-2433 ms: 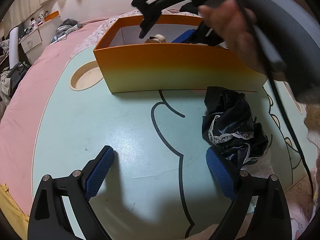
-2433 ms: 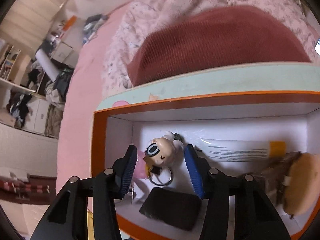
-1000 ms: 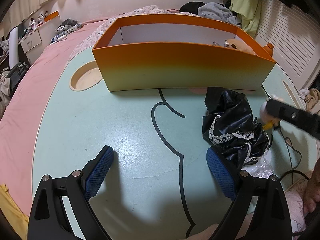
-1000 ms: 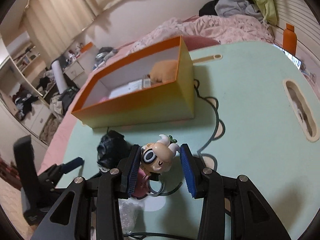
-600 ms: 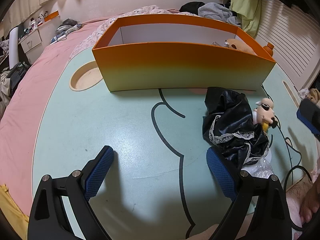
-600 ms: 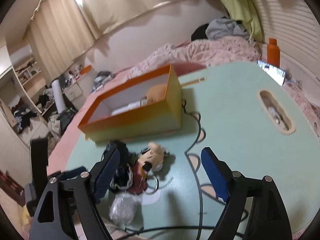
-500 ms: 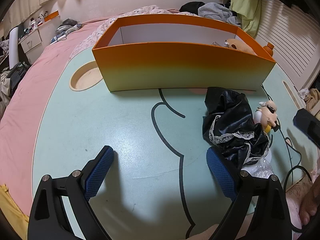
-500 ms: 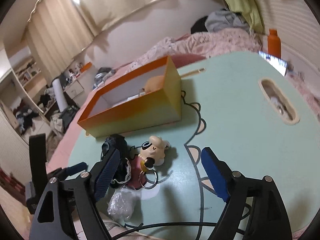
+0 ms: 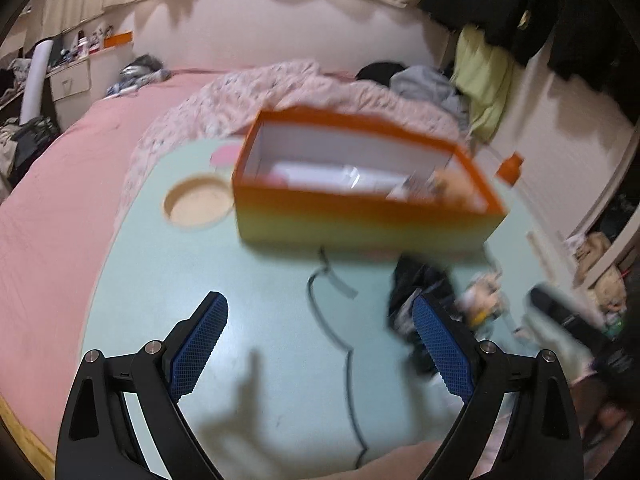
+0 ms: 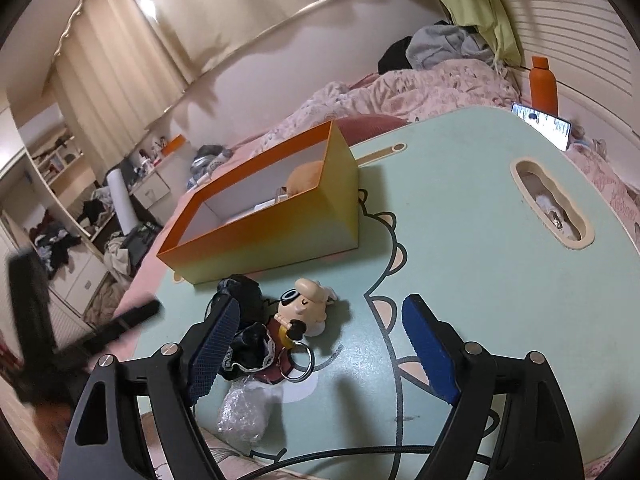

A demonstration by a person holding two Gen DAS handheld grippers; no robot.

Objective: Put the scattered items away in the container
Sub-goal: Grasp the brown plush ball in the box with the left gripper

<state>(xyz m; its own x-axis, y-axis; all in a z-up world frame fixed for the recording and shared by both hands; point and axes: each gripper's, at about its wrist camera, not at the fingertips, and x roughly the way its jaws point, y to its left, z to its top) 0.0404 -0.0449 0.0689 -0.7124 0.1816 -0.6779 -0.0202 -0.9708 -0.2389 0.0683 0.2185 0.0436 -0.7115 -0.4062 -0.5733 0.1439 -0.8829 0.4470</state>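
Observation:
The orange box (image 10: 276, 216) stands on the mint table (image 10: 472, 216), with a few items inside; it also shows, blurred, in the left wrist view (image 9: 360, 196). A cartoon figure keychain (image 10: 300, 312) lies on the table in front of the box, beside a black lacy cloth (image 10: 248, 320) and a crumpled clear wrapper (image 10: 244, 408). My right gripper (image 10: 320, 344) is open and empty, just above the keychain and cloth. My left gripper (image 9: 320, 344) is open and empty, raised above the table; the cloth (image 9: 416, 284) and keychain (image 9: 480, 300) are blurred at its right.
A round recess (image 9: 198, 204) is in the table left of the box. A slot-shaped cutout (image 10: 552, 204) is at the right. A phone (image 10: 542, 124) and orange bottle (image 10: 542, 84) stand at the far edge. A black cable (image 10: 360, 456) runs along the near edge. Bedding surrounds the table.
My right gripper opened and let the keychain down on the table beside the cloth, then drew back. My left gripper has lifted and pulled back; its view is blurred.

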